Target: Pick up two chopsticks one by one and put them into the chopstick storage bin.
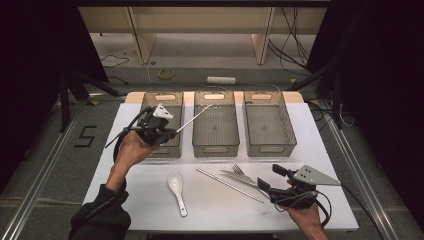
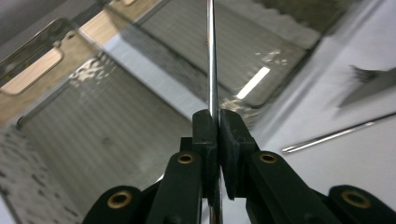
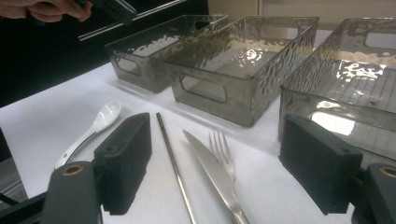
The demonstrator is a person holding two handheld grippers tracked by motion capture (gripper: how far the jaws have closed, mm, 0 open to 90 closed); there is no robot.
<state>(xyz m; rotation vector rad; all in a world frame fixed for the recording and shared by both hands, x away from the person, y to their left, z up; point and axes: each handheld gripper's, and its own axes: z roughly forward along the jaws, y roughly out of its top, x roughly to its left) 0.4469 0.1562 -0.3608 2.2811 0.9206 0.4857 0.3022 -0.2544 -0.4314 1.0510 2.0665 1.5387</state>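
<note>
- A metal chopstick (image 1: 192, 119) is clamped in the left gripper (image 1: 172, 132) and held over the left bin (image 1: 165, 97), its tip over the middle bin (image 1: 216, 142).
- A spoon (image 1: 176, 186), a second chopstick (image 1: 227, 184), a knife (image 1: 243, 178) and a fork (image 1: 239, 170) are laid on the table (image 1: 150, 210).
- The right gripper (image 1: 267, 178) is held wide open and empty beside the knife.

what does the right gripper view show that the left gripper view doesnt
Right gripper view: the white spoon, the fork, all three bins and the open right claw above the cutlery.

Left gripper view: the left claw seen close, shut on a metal chopstick over a bin.

Both: the second chopstick on the table, the knife and the held chopstick.
</note>
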